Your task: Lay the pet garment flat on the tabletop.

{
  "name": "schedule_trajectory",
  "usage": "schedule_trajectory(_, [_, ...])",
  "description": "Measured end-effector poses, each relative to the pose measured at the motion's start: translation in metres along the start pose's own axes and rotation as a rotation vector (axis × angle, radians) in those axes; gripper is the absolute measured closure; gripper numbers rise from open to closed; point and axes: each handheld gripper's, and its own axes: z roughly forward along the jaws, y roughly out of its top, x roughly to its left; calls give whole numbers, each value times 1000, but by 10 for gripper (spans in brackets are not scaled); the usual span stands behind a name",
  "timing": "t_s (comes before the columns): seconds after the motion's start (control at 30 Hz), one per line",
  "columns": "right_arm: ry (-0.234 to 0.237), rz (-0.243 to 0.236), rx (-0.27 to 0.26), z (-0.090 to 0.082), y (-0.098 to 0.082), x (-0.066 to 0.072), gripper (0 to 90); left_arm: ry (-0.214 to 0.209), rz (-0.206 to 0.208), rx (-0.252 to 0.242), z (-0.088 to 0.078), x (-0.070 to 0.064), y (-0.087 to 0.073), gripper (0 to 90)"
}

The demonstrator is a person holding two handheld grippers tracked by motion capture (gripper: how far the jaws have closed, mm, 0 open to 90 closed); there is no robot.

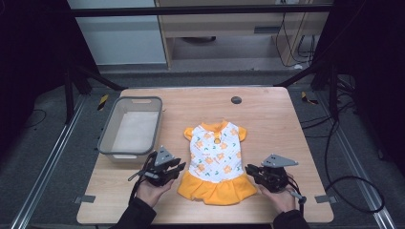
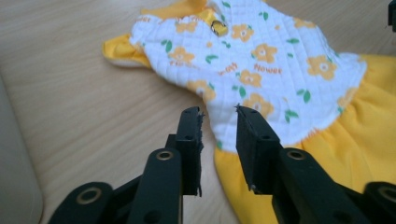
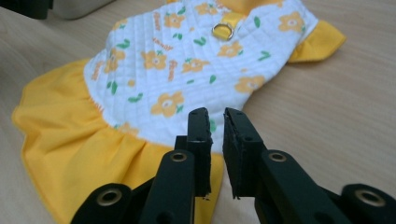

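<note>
Light wooden table [image 1: 277, 109], square top with rounded corners, carried everything. Small quilted white dress with orange flowers and yellow ruffled skirt [image 1: 216, 160] lay flat near centre, collar toward far edge. Grey rectangular plastic tub [image 1: 109, 131] sat at left, well apart from dress. Small dark round disc [image 1: 236, 99] lay near far edge.

One small dress [image 1: 217, 160], one grey bin [image 1: 131, 126], one wooden table [image 1: 272, 114], two hand-held grippers: left gripper [image 1: 177, 168], right gripper [image 1: 250, 170]
</note>
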Motion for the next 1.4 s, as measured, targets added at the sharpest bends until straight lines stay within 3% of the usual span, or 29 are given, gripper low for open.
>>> schedule_trajectory(0.17, [7, 13, -21, 19, 10, -5, 865, 0, 1, 14, 31, -6, 13, 801])
schedule_trajectory(0.3, [24, 32, -23, 38, 16, -8, 883, -4, -3, 41, 52, -10, 14, 818])
schedule_trajectory(0.4, [25, 26, -1, 53, 16, -9, 881, 10, 18, 81, 64, -13, 11, 820])
schedule_trajectory(0.6, [-15, 14, 83, 73, 9, -13, 879, 42, 33, 153, 77, -10, 2, 820])
schedule_trajectory(0.73, [-28, 5, 109, 76, 8, -12, 875, 46, 27, 152, 79, -5, 0, 821])
schedule_trajectory(0.93, [-54, 16, 100, 77, 8, -12, 868, 52, 11, 133, 83, 2, 2, 826])
schedule_trajectory(1.13, [-50, 32, 70, 71, 10, -12, 819, 51, -8, 127, 74, 3, 4, 702])
schedule_trajectory(1.3, [-52, 45, -3, 52, 16, -15, 781, 37, -4, 59, 45, 6, 4, 609])
schedule_trajectory(1.4, [-58, 57, -43, 38, 18, -19, 744, 21, -25, 15, 24, 12, 3, 567])
